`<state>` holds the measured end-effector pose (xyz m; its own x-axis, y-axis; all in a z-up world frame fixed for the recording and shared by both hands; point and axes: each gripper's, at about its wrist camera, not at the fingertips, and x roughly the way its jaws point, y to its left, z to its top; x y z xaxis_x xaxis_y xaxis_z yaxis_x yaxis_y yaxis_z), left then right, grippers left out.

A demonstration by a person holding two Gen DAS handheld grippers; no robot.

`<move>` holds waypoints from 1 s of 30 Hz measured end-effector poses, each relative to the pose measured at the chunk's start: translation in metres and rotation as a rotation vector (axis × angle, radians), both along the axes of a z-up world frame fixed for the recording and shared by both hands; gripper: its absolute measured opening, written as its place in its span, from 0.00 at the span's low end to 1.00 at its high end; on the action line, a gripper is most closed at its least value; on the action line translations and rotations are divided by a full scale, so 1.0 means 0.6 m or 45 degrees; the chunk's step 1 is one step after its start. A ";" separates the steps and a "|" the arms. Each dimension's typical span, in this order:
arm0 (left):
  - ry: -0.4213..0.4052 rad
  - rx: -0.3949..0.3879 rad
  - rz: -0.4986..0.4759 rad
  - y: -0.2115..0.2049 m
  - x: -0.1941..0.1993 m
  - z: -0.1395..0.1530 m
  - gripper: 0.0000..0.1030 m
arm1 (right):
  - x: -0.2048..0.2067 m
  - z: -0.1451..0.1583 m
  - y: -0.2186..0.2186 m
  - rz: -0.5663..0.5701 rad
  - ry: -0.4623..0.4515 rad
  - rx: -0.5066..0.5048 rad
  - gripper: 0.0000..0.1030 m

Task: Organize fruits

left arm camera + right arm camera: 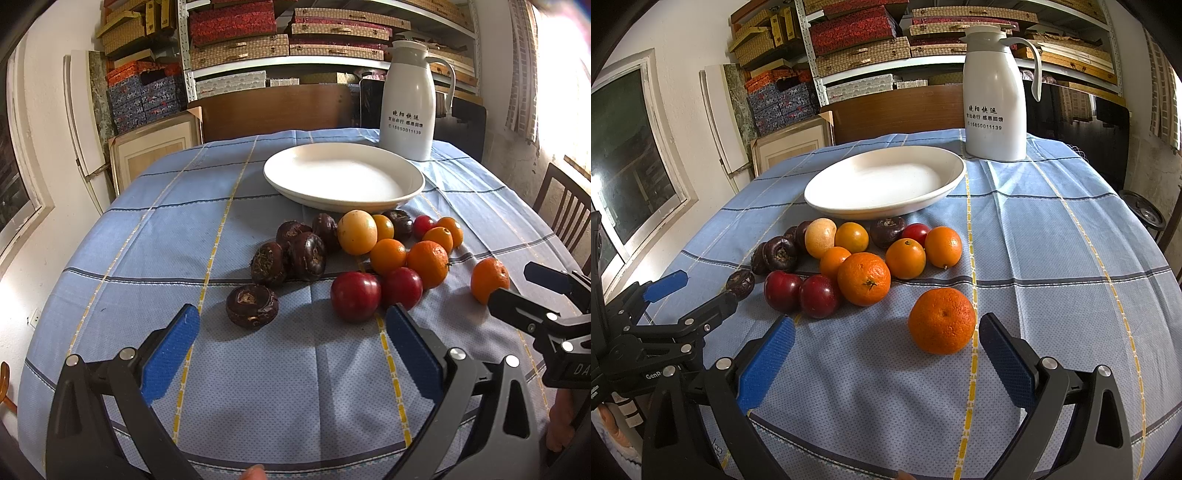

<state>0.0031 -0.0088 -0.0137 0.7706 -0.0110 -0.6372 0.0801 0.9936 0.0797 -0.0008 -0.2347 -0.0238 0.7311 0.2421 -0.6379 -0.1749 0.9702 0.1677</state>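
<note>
Fruits (864,258) beside white plate (827,192) on blue checked tablecloth (1052,240), shelves (923,55) behind

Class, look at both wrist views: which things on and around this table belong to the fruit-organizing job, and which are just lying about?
Part of the job:
- mandarin oranges
- red plums
- water chestnuts
- yellow fruit
- white plate, empty
- left hand-held gripper and right hand-held gripper, both open

Just lying about:
- white thermos jug
- shelved boxes
- checked tablecloth
</note>
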 end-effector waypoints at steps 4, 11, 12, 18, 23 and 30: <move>0.008 0.002 -0.002 -0.001 0.000 -0.003 0.96 | 0.000 0.000 0.000 0.001 -0.001 0.001 0.97; 0.016 0.003 -0.004 -0.001 0.005 -0.003 0.96 | -0.001 0.001 -0.002 0.003 0.002 0.001 0.97; 0.018 0.003 -0.004 -0.001 0.004 -0.004 0.96 | -0.002 0.001 -0.003 0.005 0.002 0.000 0.97; 0.049 0.018 -0.010 -0.003 0.008 -0.008 0.96 | 0.000 -0.002 0.003 0.015 0.008 -0.018 0.97; 0.145 0.022 -0.027 -0.002 0.022 -0.023 0.96 | 0.013 -0.019 0.002 0.054 0.115 -0.033 0.97; 0.339 0.063 -0.052 -0.003 0.050 -0.061 0.96 | 0.028 -0.050 -0.018 0.068 0.266 -0.102 0.97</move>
<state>0.0334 -0.0104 -0.0502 0.5757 -0.0027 -0.8176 0.1447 0.9845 0.0986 0.0162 -0.2457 -0.0538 0.5684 0.2196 -0.7929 -0.1959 0.9721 0.1288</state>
